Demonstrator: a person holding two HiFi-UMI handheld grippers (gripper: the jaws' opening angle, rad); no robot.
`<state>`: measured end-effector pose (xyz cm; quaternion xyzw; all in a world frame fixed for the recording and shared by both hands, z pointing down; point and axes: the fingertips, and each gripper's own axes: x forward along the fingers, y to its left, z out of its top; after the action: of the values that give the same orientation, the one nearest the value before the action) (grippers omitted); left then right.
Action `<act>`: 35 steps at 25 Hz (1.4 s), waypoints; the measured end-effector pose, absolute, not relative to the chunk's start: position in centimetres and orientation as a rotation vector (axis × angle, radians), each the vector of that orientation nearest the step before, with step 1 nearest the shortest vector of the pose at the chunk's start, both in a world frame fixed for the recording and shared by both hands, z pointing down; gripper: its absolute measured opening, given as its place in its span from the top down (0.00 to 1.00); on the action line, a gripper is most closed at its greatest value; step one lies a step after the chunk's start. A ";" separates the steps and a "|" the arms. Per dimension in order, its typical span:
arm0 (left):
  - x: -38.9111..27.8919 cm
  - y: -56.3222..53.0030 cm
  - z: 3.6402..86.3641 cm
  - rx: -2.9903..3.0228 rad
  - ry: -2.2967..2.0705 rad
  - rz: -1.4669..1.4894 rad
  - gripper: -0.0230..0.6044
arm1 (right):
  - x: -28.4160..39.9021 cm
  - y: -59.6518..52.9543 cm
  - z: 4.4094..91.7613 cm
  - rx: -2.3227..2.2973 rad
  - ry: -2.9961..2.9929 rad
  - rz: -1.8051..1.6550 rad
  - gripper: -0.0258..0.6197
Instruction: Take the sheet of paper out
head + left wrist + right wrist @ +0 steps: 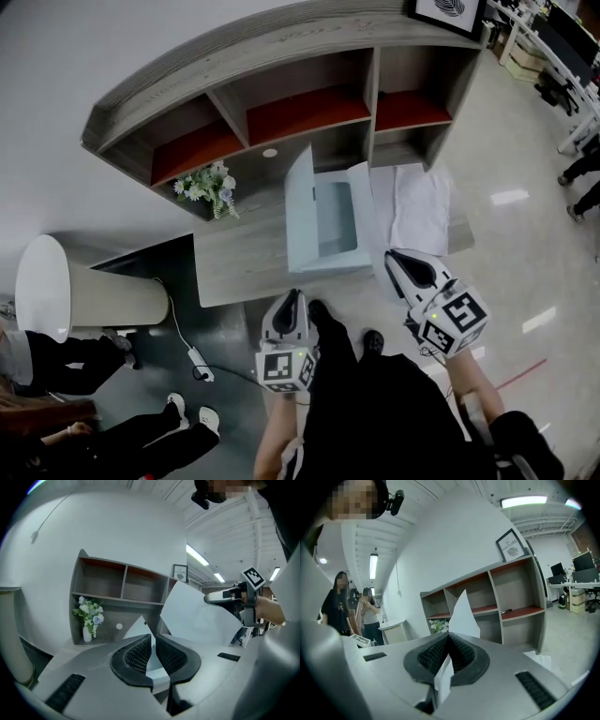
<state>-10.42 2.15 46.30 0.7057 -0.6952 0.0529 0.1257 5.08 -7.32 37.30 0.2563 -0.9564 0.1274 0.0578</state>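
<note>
Right gripper view first: our right gripper (449, 638) is clamped on the white sheet (464, 613), held up over the desk (234, 267). Our left gripper (153, 641) sits narrowed to a slit near the pale blue folder (335, 225).

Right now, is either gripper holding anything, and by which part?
The sheet of paper, bowed between both: the right gripper is shut on one side edge, and the left gripper appears to pinch the opposite edge.
</note>
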 end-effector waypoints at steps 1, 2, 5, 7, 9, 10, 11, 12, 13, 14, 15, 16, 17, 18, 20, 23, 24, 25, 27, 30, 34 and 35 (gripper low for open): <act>-10.0 2.3 45.9 2.054 -2.033 0.140 0.90 | 5.6 -7.0 37.1 0.767 -2.904 0.370 0.94; -9.6 2.5 45.6 2.051 -2.042 0.130 0.90 | 6.0 -6.7 36.9 0.757 -2.910 0.357 0.94; -8.4 3.1 45.0 2.037 -2.070 0.117 0.92 | 7.3 -5.7 36.4 0.726 -2.929 0.326 0.94; -7.6 3.5 44.5 2.026 -2.081 0.103 0.93 | 8.0 -5.1 36.1 0.702 -2.942 0.306 0.94; -6.8 3.8 43.9 2.022 -2.086 0.088 0.94 | 8.6 -4.5 35.8 0.682 -2.956 0.290 0.94; -6.4 3.9 43.5 2.021 -2.088 0.082 0.94 | 8.9 -4.2 35.7 0.672 -2.963 0.283 0.94; -6.0 4.0 43.1 2.020 -2.090 0.076 0.94 | 9.3 -4.0 35.6 0.662 -2.969 0.276 0.94; -5.7 4.1 42.7 2.020 -2.092 0.069 0.94 | 9.6 -3.7 35.5 0.652 -2.975 0.269 0.94; -5.3 4.2 42.3 2.019 -2.093 0.061 0.94 | 9.8 -3.5 35.5 0.642 -2.982 0.262 0.94; -5.0 4.3 41.9 2.020 -2.093 0.053 0.94 | 10.1 -3.4 35.4 0.634 -2.988 0.257 0.94; -4.8 4.3 41.5 2.022 -2.093 0.046 0.94 | 10.3 -3.2 35.3 0.628 -2.994 0.253 0.94; -4.6 4.3 41.1 2.027 -2.093 0.042 0.94 | 10.5 -3.1 35.2 0.622 -2.998 0.250 0.94; -4.4 4.3 40.7 2.037 -2.093 0.041 0.94 | 10.6 -3.0 35.0 0.617 -3.002 0.250 0.94; -4.2 4.3 40.3 2.051 -2.093 0.042 0.94 | 10.7 -3.0 34.9 0.612 -3.006 0.249 0.94; -4.0 4.2 39.6 2.072 -2.094 0.037 0.94 | 10.9 -2.8 34.8 0.600 -3.018 0.249 0.94; -3.7 4.3 39.0 2.078 -2.090 0.042 0.94 | 10.9 -2.4 34.9 0.572 -3.032 0.250 0.94; -3.6 4.3 38.9 2.082 -2.086 0.047 0.94 | 10.9 -2.2 35.0 0.562 -3.034 0.247 0.94; -3.6 4.4 38.8 2.085 -2.083 0.045 0.94 | 10.9 -2.0 35.0 0.555 -3.037 0.243 0.94; -3.6 4.5 38.5 2.084 -2.075 0.033 0.94 | 10.7 -1.7 35.1 0.548 -3.039 0.232 0.94; -3.6 4.7 38.2 2.088 -2.067 0.022 0.94 | 10.8 -1.3 35.3 0.550 -3.039 0.233 0.94; -3.2 5.0 37.7 2.101 -2.057 0.014 0.94 | 11.1 -0.8 35.3 0.551 -3.041 0.242 0.94; -3.0 5.1 37.6 2.104 -2.056 0.014 0.94 | 11.3 -0.6 35.3 0.552 -3.041 0.241 0.94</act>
<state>-3.03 5.14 37.62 0.7117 -0.6954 0.0047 0.0997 11.29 -0.64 35.33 0.1780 -0.9807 0.0776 0.0208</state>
